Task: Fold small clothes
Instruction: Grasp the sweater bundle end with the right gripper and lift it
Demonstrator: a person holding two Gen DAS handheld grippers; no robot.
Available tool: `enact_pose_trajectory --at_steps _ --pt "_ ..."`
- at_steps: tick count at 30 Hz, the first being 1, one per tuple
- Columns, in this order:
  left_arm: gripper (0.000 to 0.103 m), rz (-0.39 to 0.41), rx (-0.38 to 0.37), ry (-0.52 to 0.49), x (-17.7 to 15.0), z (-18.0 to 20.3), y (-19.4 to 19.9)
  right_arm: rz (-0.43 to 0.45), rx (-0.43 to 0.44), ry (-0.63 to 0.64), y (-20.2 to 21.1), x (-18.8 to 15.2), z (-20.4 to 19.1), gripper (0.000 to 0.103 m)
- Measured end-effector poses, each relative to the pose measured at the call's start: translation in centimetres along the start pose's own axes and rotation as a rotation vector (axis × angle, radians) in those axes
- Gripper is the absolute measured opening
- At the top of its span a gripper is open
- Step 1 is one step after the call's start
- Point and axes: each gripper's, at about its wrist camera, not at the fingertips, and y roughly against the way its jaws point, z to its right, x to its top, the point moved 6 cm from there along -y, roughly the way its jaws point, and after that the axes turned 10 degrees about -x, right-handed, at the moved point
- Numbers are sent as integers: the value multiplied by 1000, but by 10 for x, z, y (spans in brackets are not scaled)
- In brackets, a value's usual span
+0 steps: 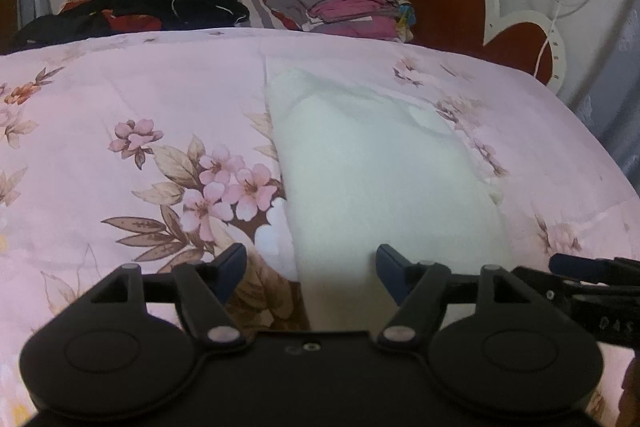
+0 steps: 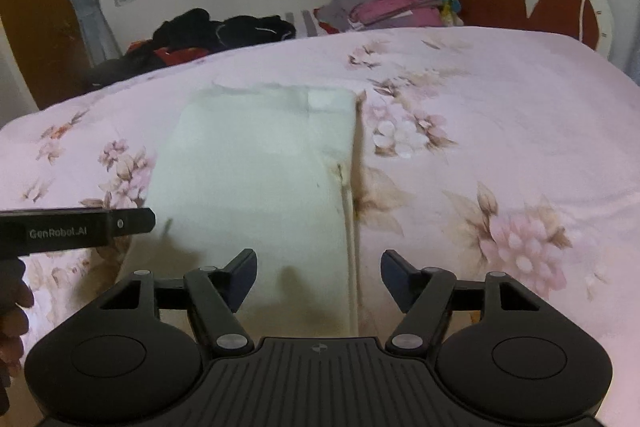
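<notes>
Left claw [image 1: 311, 277]: held wide apart, nothing gripped; the near end of the white cloth [image 1: 384, 171] is seen between its fingers.
Right claw [image 2: 319, 281]: spread wide, nothing gripped, over the cloth's near right edge.
White cloth: laid flat as a folded strip on the floral bed cover [image 1: 120, 99].
Surroundings: folded clothes stack [image 1: 348, 7] and dark clothes heap [image 1: 152, 7] are seen at the bed's far edge, well apart from the cloth.

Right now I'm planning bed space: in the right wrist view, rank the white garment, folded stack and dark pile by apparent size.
1. white garment, largest, though nearest the camera.
2. dark pile and folded stack: look alike, both far back, so unranked.
</notes>
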Motion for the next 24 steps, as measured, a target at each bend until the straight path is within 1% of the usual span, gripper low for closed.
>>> enact_pose_trajectory --at_steps 4,5,6,8,11,16,19,24 --pt "72 14 21 2 10 -5 -5 -15 37 -44 -17 15 8 68" --pt "72 17 23 8 12 -5 -6 -14 43 -48 -20 18 9 71" --pt "72 18 22 17 14 -6 -8 -14 53 -49 -24 22 10 79" --pt "72 21 17 29 19 -6 -12 0 67 -47 -31 30 12 87" --pt "72 28 11 30 24 -3 -17 2 79 -41 -42 40 14 87" --pt "71 22 -2 39 29 1 -31 -15 123 -62 -62 52 18 87" --pt "71 14 -12 55 31 1 -41 -19 133 -69 -74 59 21 87" --pt "69 4 -58 105 32 -3 -54 -32 152 -84 -94 67 26 87"
